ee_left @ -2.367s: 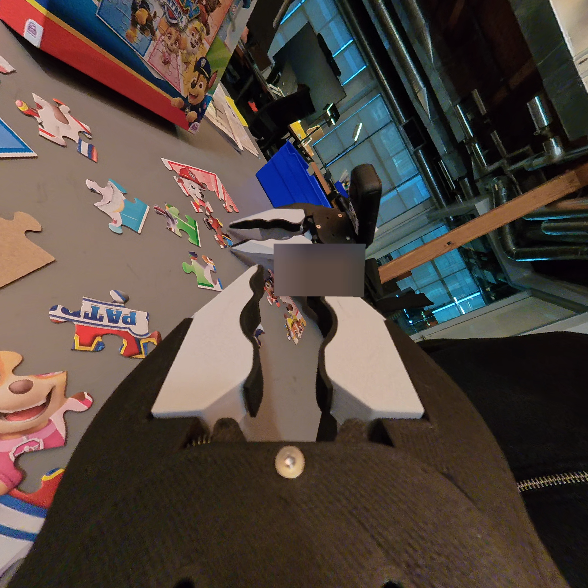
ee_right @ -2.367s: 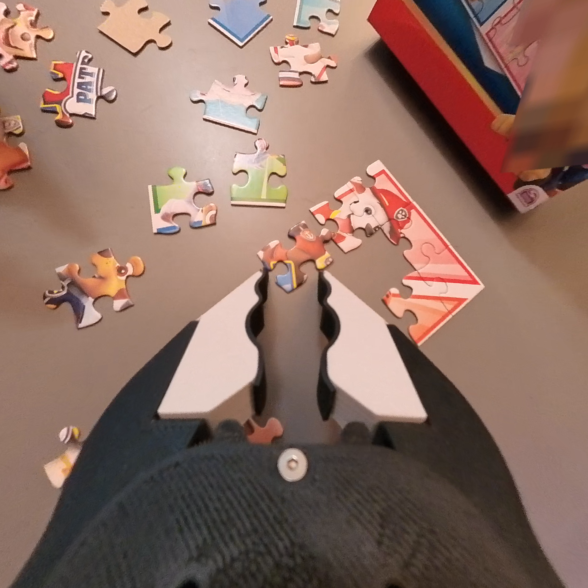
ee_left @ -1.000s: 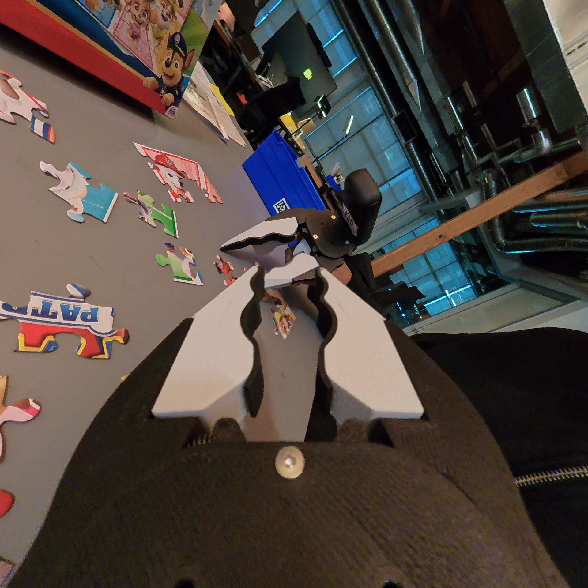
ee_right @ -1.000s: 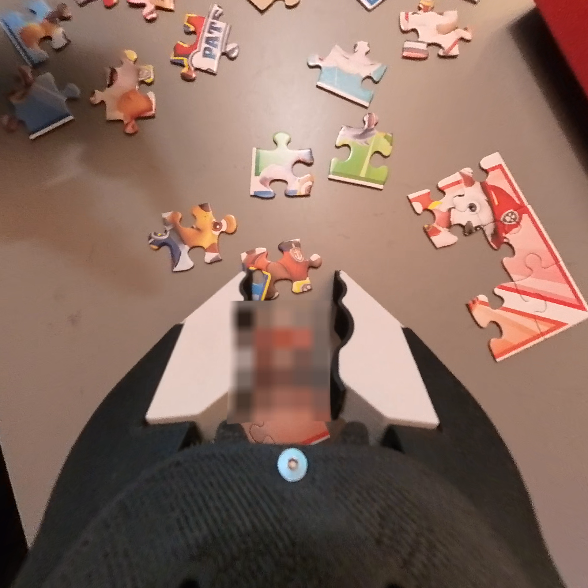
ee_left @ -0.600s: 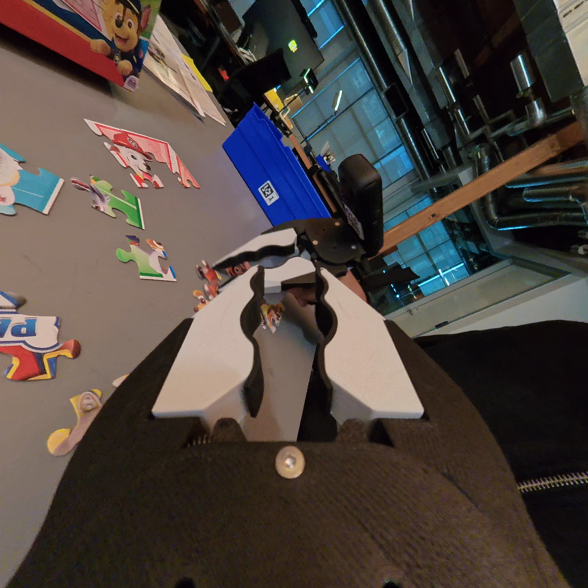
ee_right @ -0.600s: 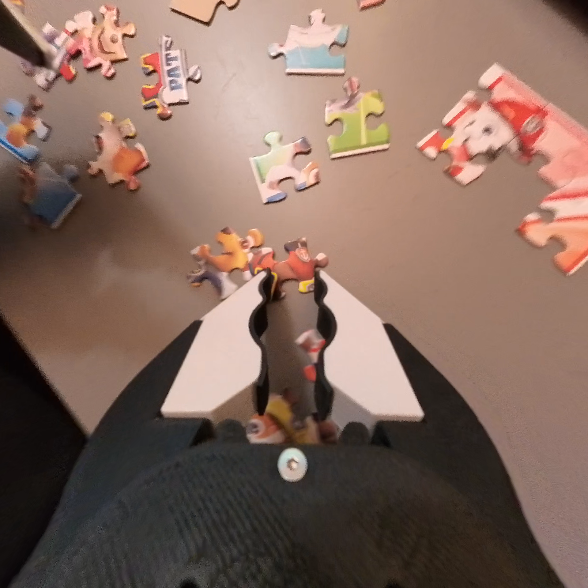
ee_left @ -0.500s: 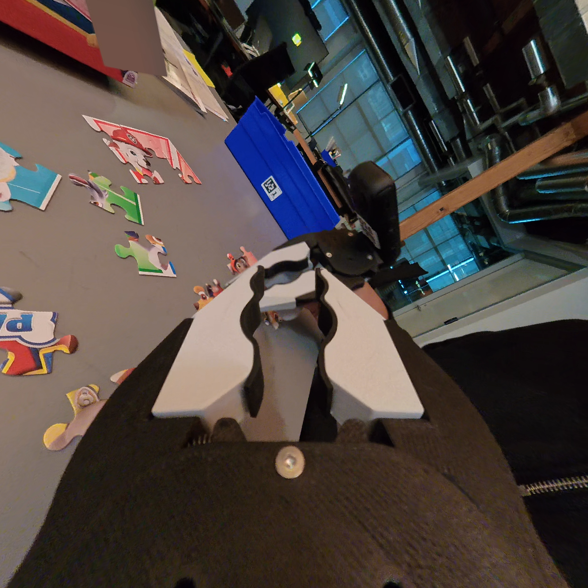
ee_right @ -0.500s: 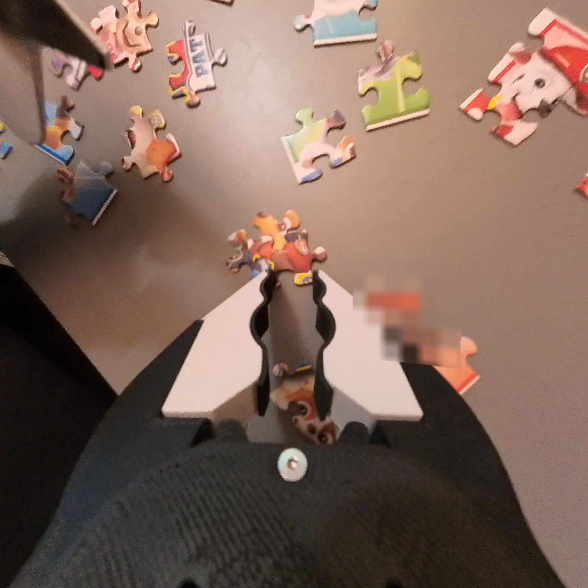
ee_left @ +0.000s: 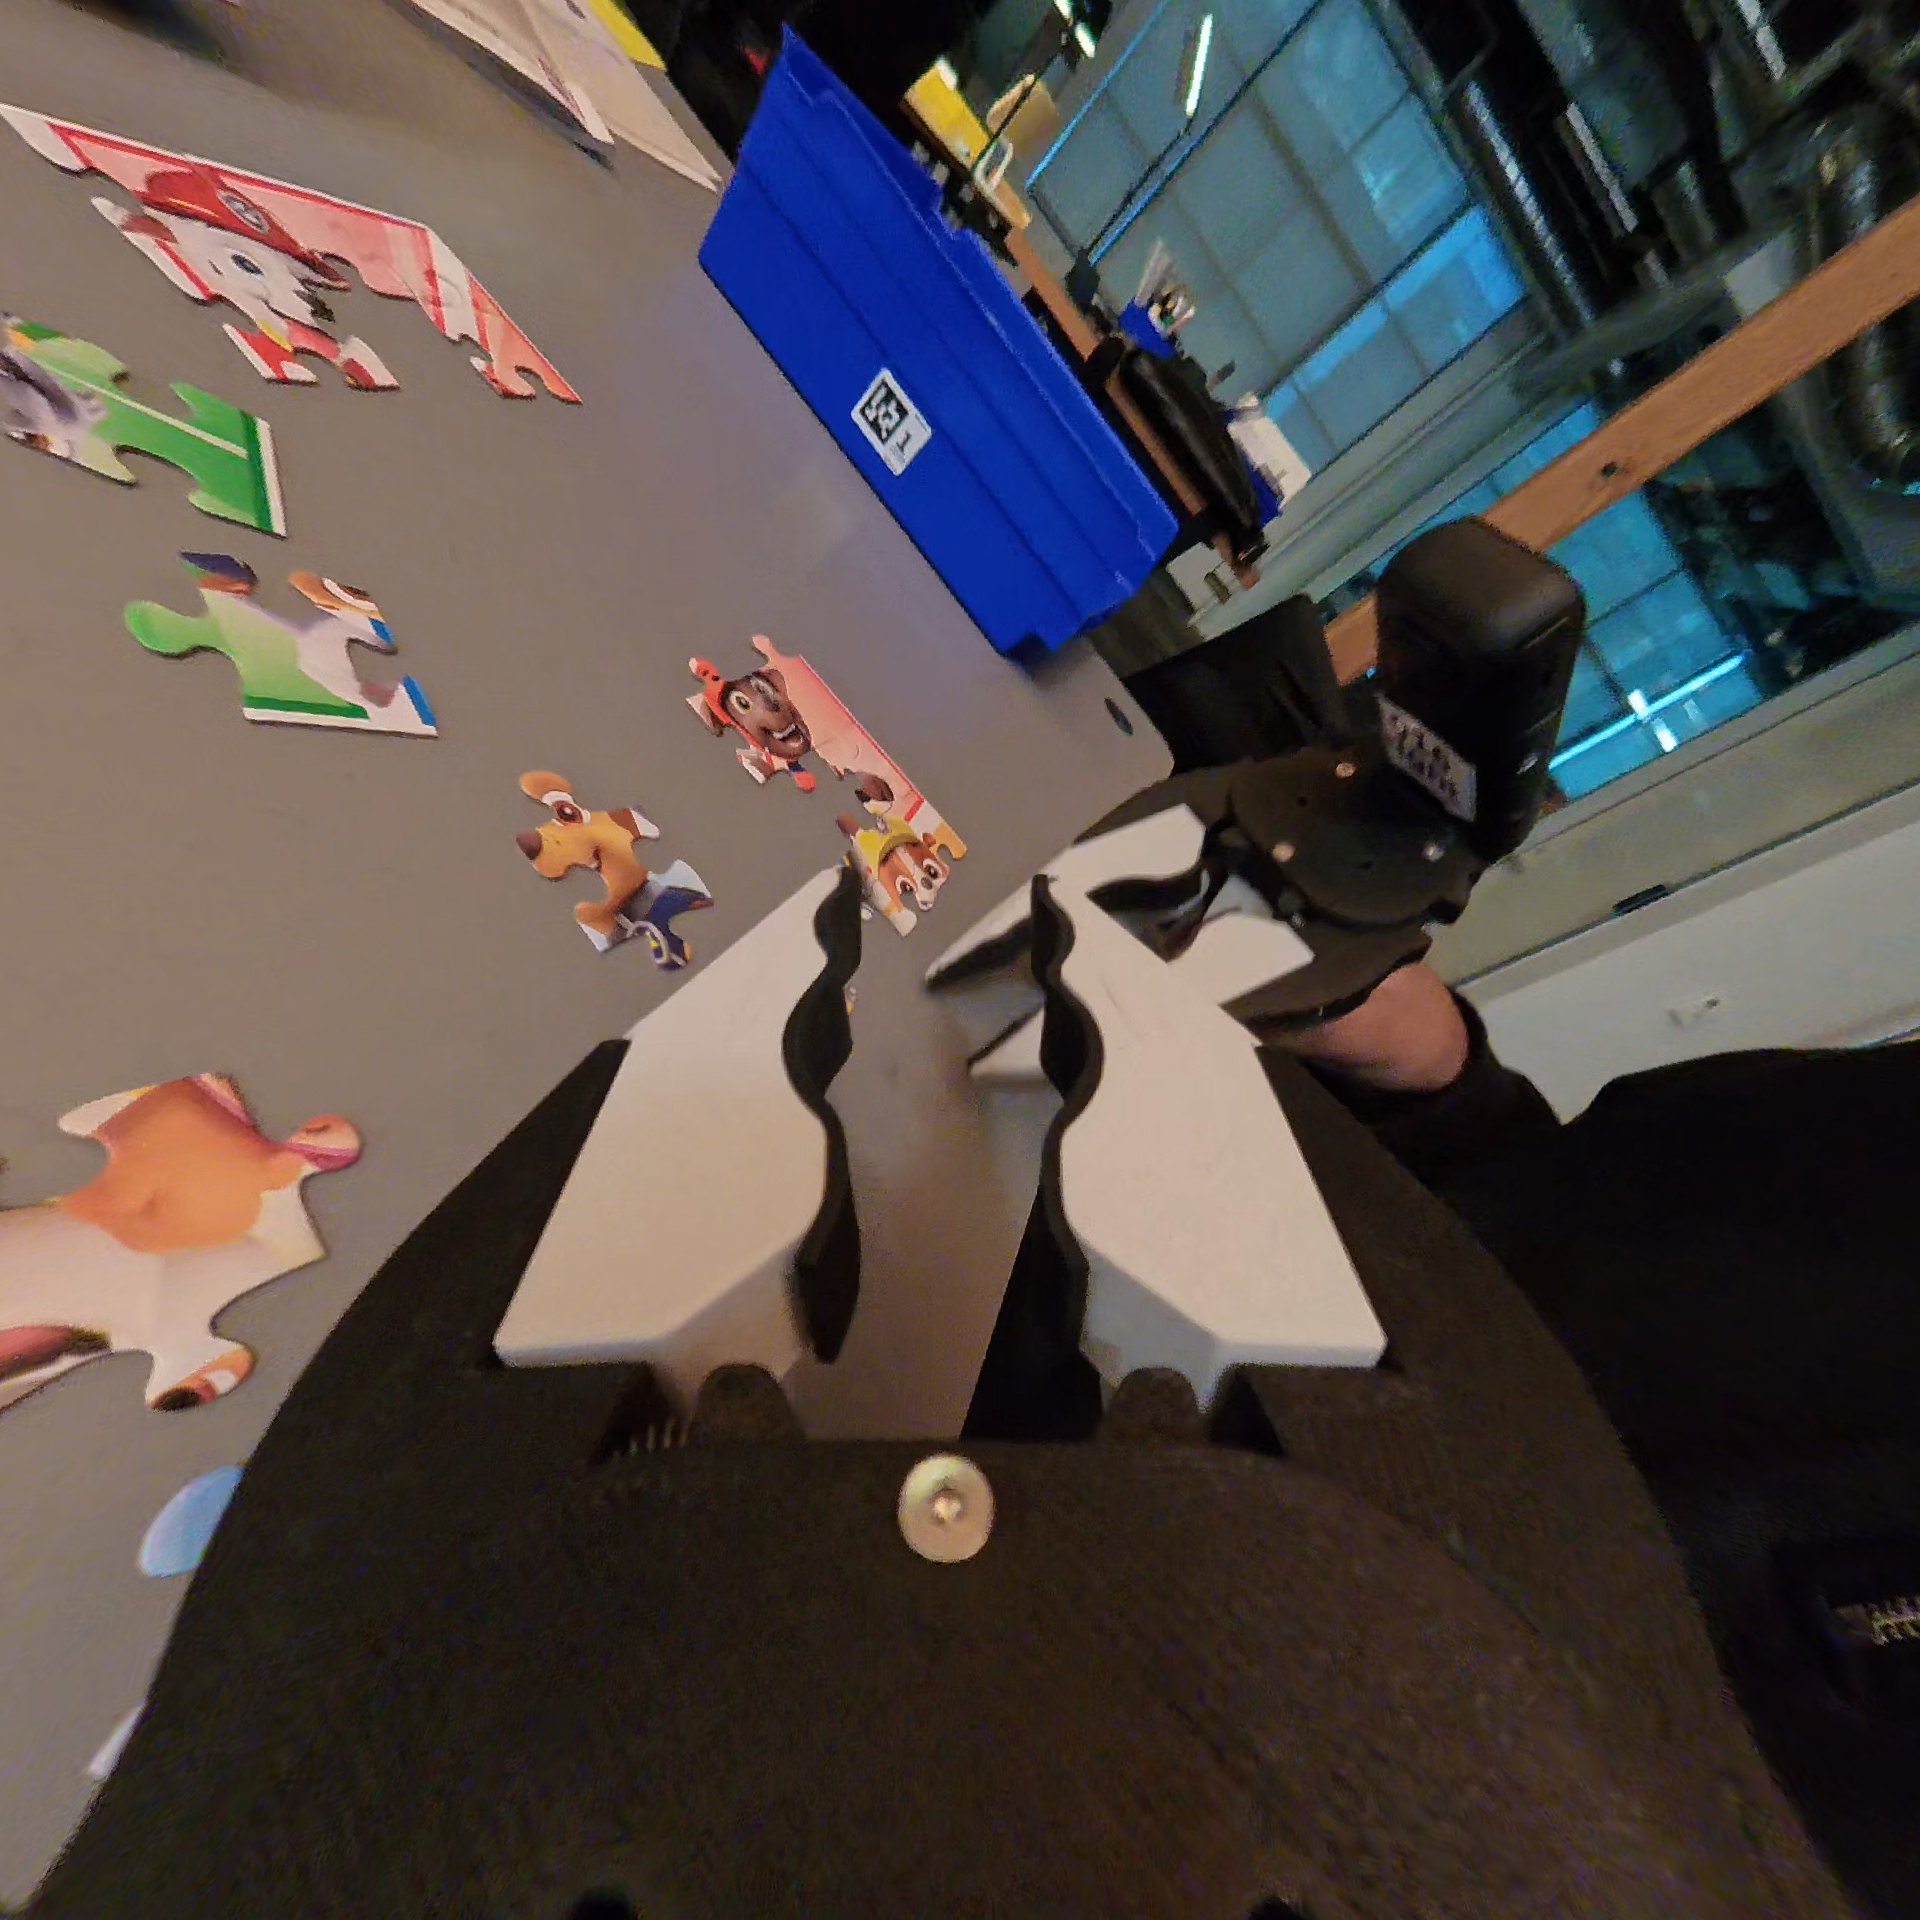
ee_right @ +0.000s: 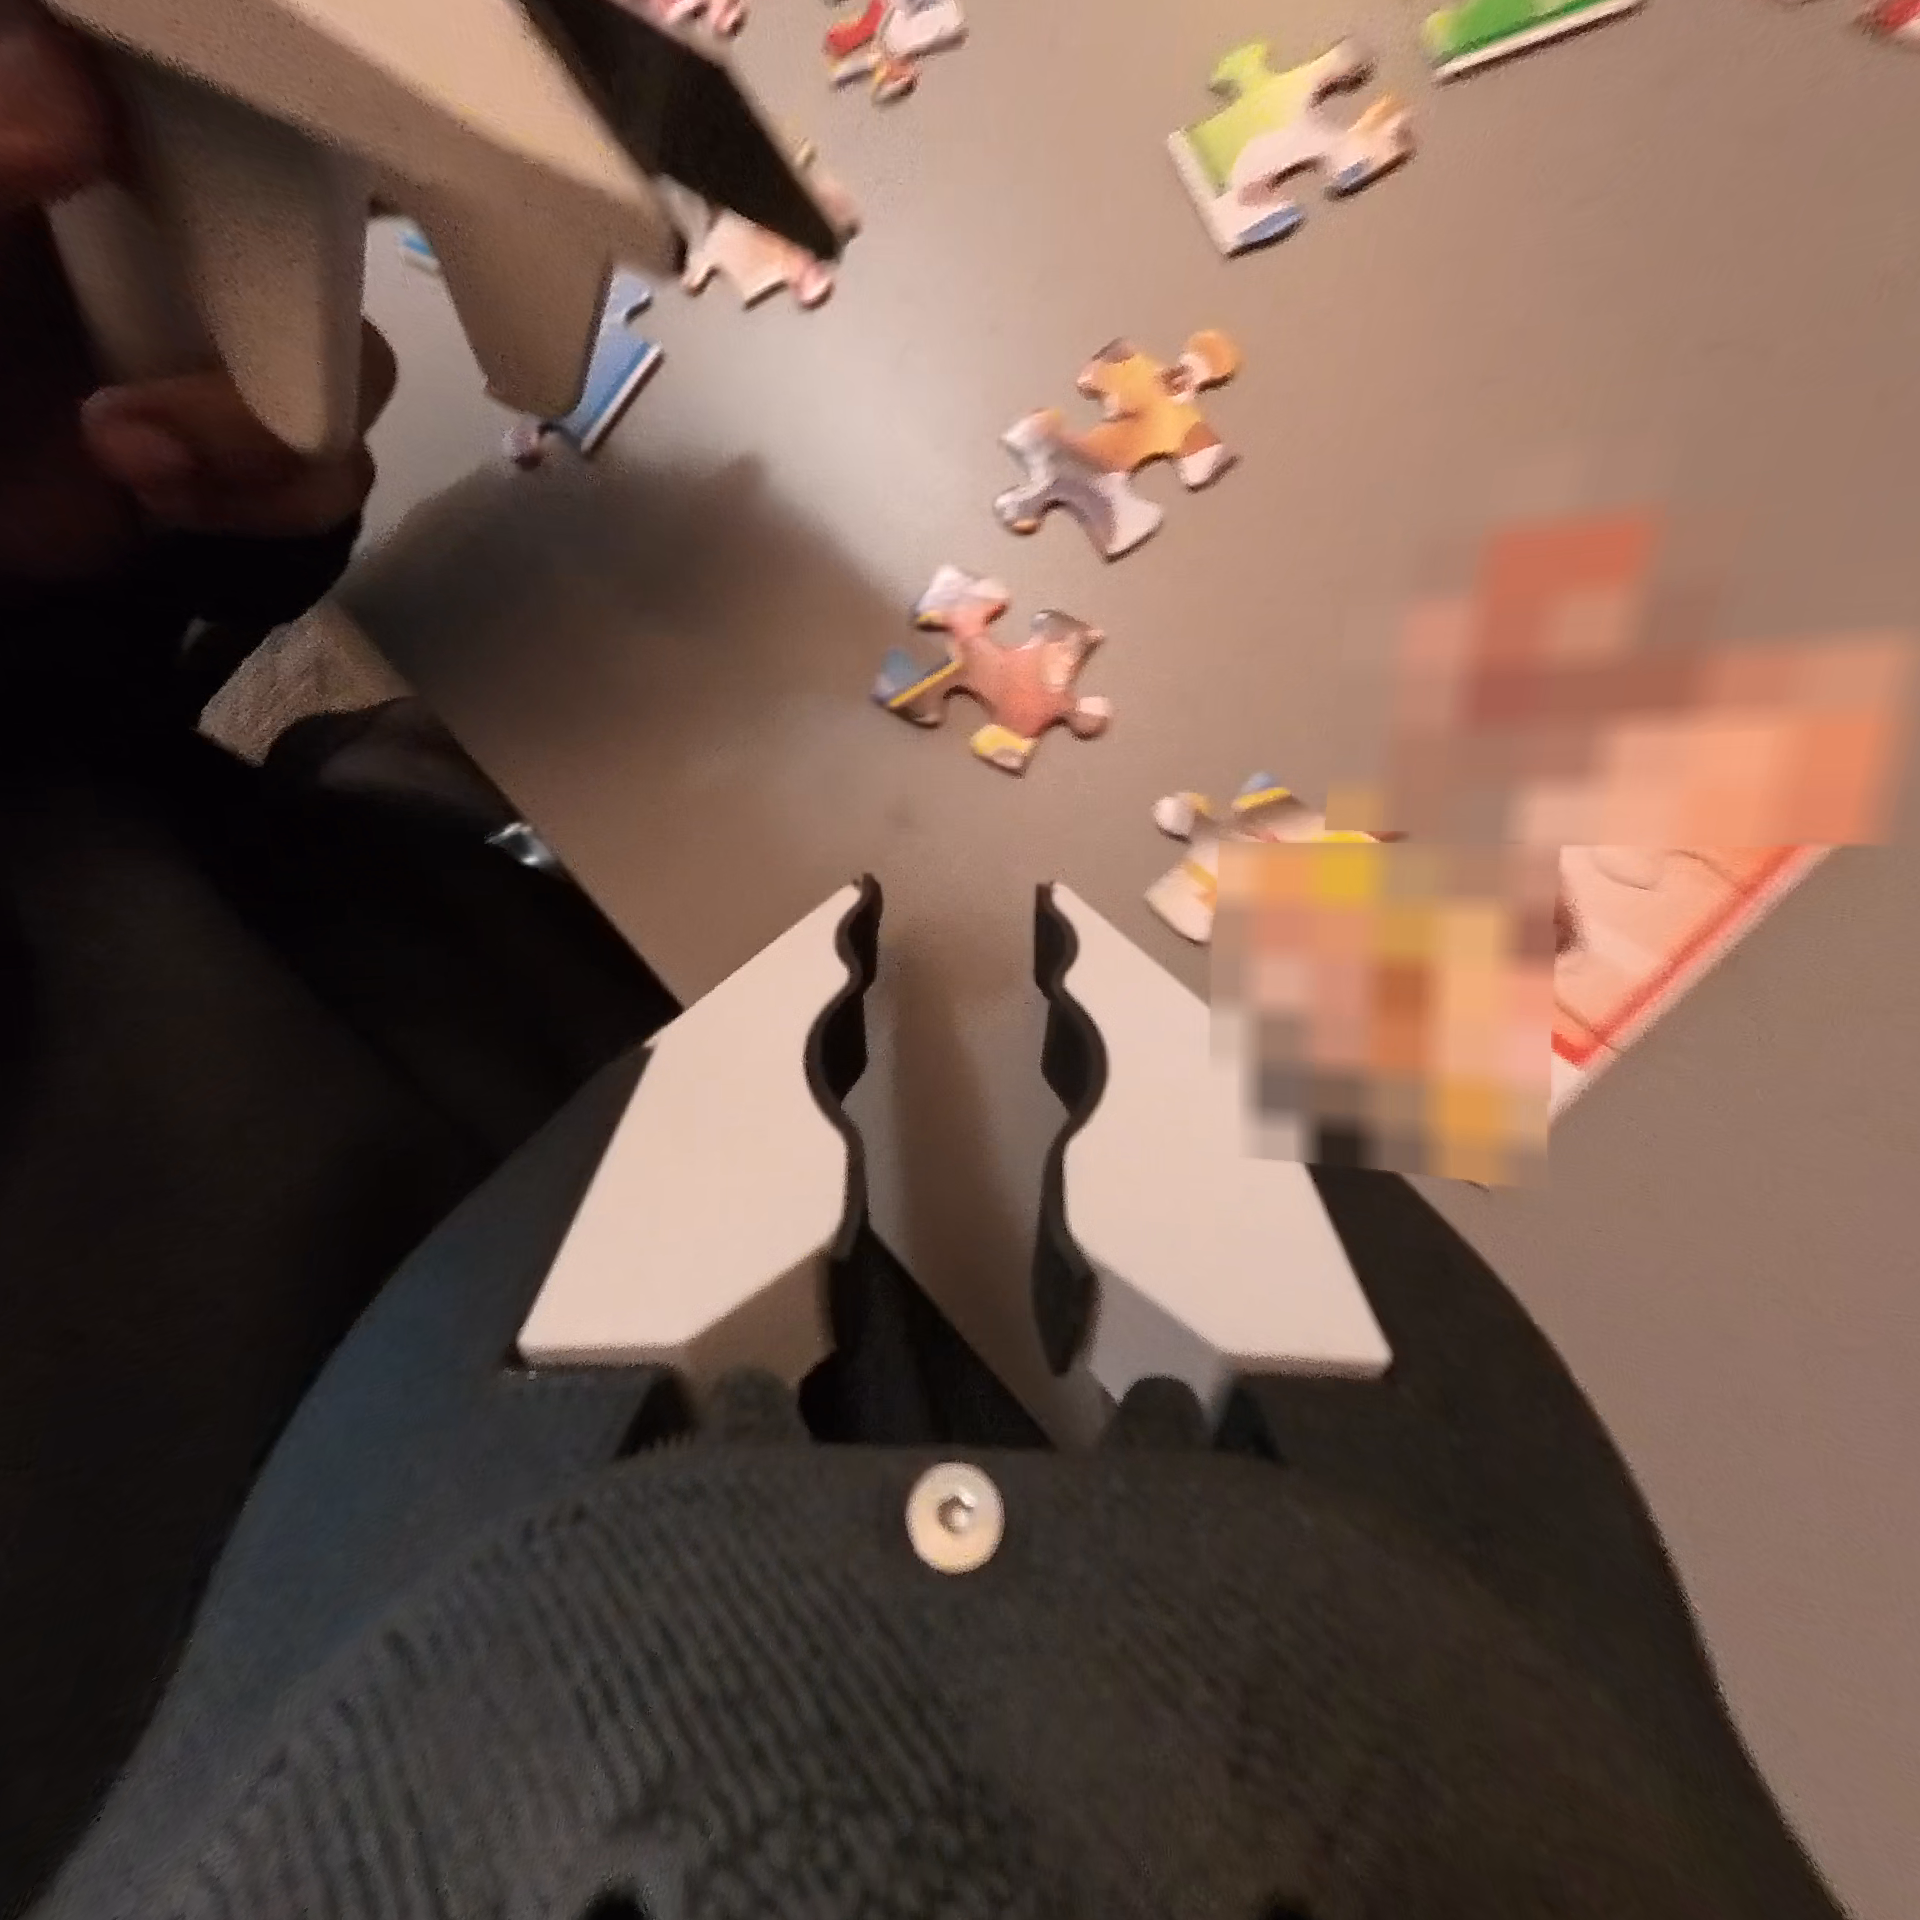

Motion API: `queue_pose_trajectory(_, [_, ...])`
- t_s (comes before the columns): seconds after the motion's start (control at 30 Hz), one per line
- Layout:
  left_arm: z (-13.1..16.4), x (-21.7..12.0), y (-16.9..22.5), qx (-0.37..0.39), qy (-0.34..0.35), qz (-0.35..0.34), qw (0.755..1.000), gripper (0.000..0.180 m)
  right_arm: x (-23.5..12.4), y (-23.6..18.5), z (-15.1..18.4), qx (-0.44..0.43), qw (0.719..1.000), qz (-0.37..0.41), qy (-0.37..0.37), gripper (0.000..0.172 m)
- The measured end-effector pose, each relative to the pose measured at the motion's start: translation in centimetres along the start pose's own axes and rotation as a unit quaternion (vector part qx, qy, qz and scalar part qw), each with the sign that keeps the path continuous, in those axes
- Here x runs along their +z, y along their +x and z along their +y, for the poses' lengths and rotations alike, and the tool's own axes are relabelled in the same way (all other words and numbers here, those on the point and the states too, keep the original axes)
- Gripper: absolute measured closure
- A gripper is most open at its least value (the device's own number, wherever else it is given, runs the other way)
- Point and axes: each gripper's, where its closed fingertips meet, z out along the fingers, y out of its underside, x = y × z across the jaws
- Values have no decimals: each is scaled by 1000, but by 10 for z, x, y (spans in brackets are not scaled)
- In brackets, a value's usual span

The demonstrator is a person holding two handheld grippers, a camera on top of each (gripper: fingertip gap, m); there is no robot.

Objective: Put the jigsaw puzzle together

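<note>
Loose cartoon-dog puzzle pieces lie on a grey table. My left gripper is open and empty, held above the table near its edge. Nearest it are two joined dog pieces and an orange dog piece. My right gripper is open and empty, just over the table. A red and pink dog piece lies flat a short way ahead of its fingertips, not touched. The orange dog piece lies beyond that. The right gripper also shows in the left wrist view, close on the right.
A blue bin stands at the table's far edge. A joined red and pink corner section and green pieces lie farther off. The left gripper's fingers and a hand hang at the upper left of the right wrist view. Tip to tip, the grippers are about 9 cm apart.
My right gripper carried the red dog piece at its fingertips across the table toward the orange piece, then drew back; the piece now lies apart from it. My left gripper swung right.
</note>
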Motion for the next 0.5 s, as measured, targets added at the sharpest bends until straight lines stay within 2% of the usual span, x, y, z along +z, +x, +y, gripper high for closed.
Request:
queue_pose_trajectory(0.1, [13, 9, -1, 49, -46, -32, 997, 146, -17, 21, -9, -16, 998, 29, 49, 142])
queue_pose_trajectory(0.2, [28, 14, -10, 125, -106, -81, 983, 137, -33, 48, -12, -46, 992, 91, 74, 143])
queue_pose_trajectory(0.3, [44, 18, -10, 178, -155, -83, 968, 129, -46, 69, -14, -66, 983, 137, 100, 144])
queue_pose_trajectory(0.5, [56, 26, -23, 236, -201, -123, 943, 129, -55, 87, -15, -49, 978, 140, 148, 149])
